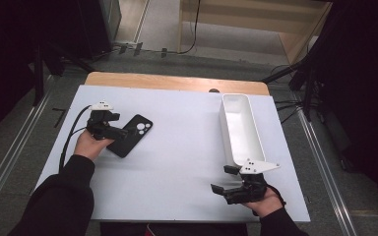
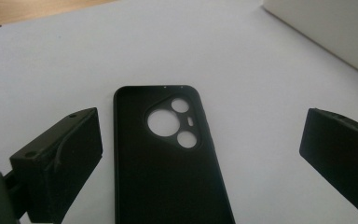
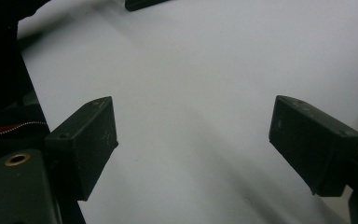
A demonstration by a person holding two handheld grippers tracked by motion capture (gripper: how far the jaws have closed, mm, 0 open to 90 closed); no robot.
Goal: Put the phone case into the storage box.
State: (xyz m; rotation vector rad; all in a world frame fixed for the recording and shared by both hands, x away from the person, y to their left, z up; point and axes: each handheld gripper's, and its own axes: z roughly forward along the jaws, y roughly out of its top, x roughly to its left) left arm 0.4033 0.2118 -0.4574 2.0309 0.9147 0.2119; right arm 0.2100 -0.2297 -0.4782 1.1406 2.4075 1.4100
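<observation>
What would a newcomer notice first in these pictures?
The black phone case lies flat on the left side of the white table, between the open jaws of the left gripper, which do not press on it. A long white bin stands at the right, and the right gripper waits open near its front end.

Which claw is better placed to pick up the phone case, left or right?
Left. The left claw is open with the black phone case lying flat between its jaws, untouched. The right claw is open too, over bare table near the white bin, well away from the case.
</observation>
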